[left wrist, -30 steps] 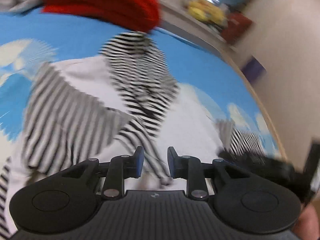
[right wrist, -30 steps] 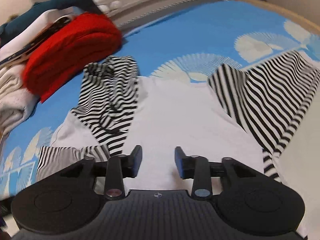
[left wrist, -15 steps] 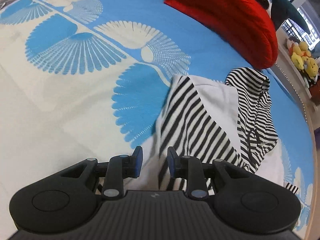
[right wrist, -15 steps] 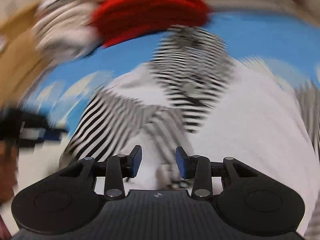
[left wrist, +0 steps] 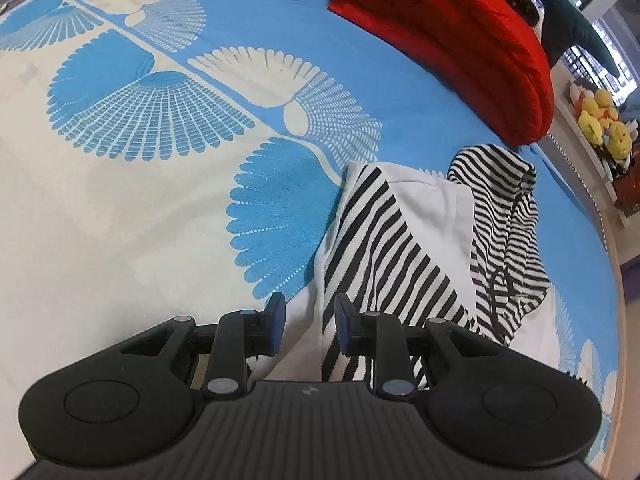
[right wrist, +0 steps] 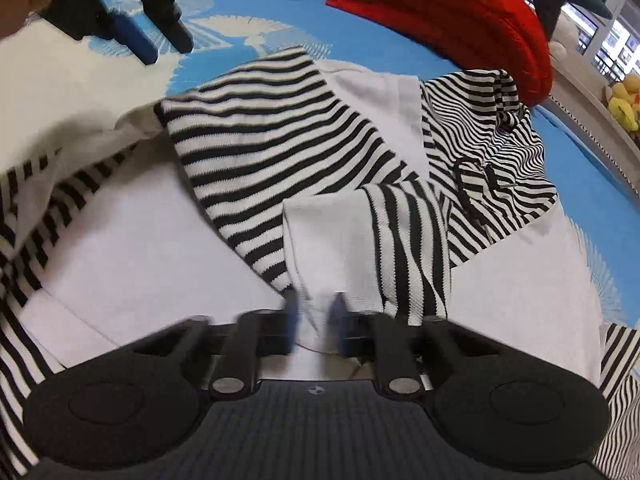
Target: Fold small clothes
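On the blue bedspread with white fan prints lies the white hooded top with black-striped sleeves. The right gripper has its jaws pinching a white cuff fold. The left gripper hovers, jaws released, over the top's edge. A red folded knit sits behind.

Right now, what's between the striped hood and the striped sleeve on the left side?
A plain white panel of the hoodie separates the striped hood from the striped sleeve, clearest in the left wrist view.
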A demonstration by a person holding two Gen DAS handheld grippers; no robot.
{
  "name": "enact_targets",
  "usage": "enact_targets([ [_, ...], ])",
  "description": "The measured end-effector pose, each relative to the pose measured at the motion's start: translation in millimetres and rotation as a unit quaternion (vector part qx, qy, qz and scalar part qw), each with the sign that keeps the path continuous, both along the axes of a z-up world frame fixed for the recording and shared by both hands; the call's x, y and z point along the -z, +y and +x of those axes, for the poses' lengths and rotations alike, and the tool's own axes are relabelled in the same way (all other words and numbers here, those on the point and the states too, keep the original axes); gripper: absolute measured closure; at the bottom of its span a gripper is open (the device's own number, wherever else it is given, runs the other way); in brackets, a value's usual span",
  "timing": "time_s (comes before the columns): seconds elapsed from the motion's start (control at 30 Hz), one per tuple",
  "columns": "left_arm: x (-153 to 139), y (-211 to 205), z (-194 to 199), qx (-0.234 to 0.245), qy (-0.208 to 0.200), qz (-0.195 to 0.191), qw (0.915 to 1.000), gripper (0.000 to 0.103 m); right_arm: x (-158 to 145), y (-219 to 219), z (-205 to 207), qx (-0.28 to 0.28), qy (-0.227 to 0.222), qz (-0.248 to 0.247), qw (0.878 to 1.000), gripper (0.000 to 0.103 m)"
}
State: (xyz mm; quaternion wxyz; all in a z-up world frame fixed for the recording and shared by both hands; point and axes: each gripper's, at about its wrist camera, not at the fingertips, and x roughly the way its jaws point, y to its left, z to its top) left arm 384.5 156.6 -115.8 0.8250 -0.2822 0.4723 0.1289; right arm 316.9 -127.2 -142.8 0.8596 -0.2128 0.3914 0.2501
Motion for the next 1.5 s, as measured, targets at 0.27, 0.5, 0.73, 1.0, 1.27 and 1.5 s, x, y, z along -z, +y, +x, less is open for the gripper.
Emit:
enact_targets([
  [0.27,7,-22,3,0.061,0.006,-0.005,0.9981,0.075,-75,-123,21,0.246,-0.091,0.272,0.926,0.094],
  [0.5,40,-44,8,0.114,0.078,0.025,0.9901,0.075,-40,-217,26,0.471,-0.020,0.341,0.813,0.095],
  [0.73,31,-52,7,0.107,0.053,0.039,0.9921,0.077,-3,-240,40,0.541,0.079,0.337,0.766,0.078],
  [1.0,56,-67,10,0.140,0.089,0.027,0.9858,0.077,6,-246,48,0.543,0.118,0.357,0.751,0.061],
  [1.27,34,-77,10,0.150,0.062,0.030,0.9862,0.077,7,-255,41,0.563,0.109,0.358,0.737,0.100],
  [1.5,52,-73,10,0.153,0.092,0.051,0.9826,0.077,0,-258,29,0.626,0.081,0.315,0.709,0.094],
])
